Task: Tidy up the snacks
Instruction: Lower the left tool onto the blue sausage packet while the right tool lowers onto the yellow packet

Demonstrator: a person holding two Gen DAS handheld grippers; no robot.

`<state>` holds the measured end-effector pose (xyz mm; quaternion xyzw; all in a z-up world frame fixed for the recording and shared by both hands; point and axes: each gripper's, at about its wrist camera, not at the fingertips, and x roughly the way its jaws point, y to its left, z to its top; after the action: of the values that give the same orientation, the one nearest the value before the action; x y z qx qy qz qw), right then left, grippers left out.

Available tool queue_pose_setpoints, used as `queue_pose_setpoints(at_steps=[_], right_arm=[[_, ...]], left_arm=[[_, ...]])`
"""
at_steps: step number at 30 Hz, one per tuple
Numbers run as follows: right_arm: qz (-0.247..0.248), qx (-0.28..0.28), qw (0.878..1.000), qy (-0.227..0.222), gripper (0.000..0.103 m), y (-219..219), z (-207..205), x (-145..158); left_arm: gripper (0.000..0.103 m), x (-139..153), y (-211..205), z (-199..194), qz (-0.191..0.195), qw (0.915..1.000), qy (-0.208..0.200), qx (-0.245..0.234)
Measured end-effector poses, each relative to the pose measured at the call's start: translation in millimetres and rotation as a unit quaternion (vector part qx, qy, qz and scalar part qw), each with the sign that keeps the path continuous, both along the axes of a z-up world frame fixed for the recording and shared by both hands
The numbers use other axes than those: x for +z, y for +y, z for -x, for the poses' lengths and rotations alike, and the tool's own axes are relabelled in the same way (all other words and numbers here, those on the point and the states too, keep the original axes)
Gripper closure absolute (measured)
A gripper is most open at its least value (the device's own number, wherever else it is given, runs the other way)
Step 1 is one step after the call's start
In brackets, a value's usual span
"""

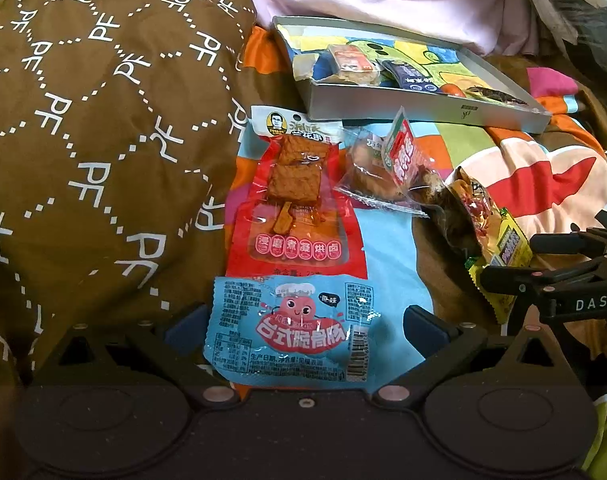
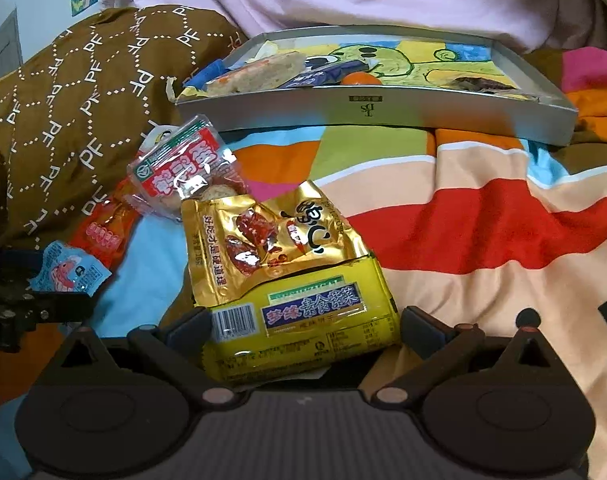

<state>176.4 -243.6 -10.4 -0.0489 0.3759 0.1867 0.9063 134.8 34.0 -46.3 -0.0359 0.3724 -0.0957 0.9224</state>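
- Left wrist view: the left gripper (image 1: 303, 326) spreads wide around a light-blue snack packet (image 1: 289, 330) at lower centre; a grey tray (image 1: 423, 110) of snacks sits upper right.
- Right wrist view: the right gripper (image 2: 303, 326) spreads wide around a yellow snack packet (image 2: 303, 328) at lower centre, a gold packet (image 2: 267, 240) overlapping it above.

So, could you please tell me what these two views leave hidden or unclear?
- Left wrist view: the yellow packet is partly covered by the right tongs.
- Right wrist view: the tray front wall hides the lower parts of the snacks inside.
- Right wrist view: the blue packet is foreshortened, its print too small to read.
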Motion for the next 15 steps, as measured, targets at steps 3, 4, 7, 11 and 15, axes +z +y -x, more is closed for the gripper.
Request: queue_pose_setpoints(at_steps=[3, 4, 7, 11, 15], right_arm=[[-0.005, 0.011, 1.0, 0.003, 0.0, 2.2, 2.0, -0.3], [-0.001, 0.015, 1.0, 0.003, 0.0, 3.7, 3.0, -0.7], [0.019, 0.027, 0.999, -0.003, 0.0, 12.0, 7.4, -3.1], [0.045, 0.039, 0.998, -0.008, 0.0, 22.7, 11.3, -7.1], [0.076, 0.041, 0.996, -0.016, 0.0, 33.7, 12.8, -12.4]], left_arm=[[0.001, -0.8, -0.7, -0.4, -0.001, 1.0, 0.0, -0.002], [0.001, -1.0, 0.1, -1.1, -0.002, 1.0, 0.001, -0.003], [0.001, -1.8, 0.8, -2.1, -0.002, 1.0, 0.001, -0.003], [0.001, -3.7, -0.7, -2.0, -0.009, 0.9999, 0.0, -0.006], [0.001, -6.0, -3.8, -3.2, -0.022, 0.9997, -0.001, -0.012]])
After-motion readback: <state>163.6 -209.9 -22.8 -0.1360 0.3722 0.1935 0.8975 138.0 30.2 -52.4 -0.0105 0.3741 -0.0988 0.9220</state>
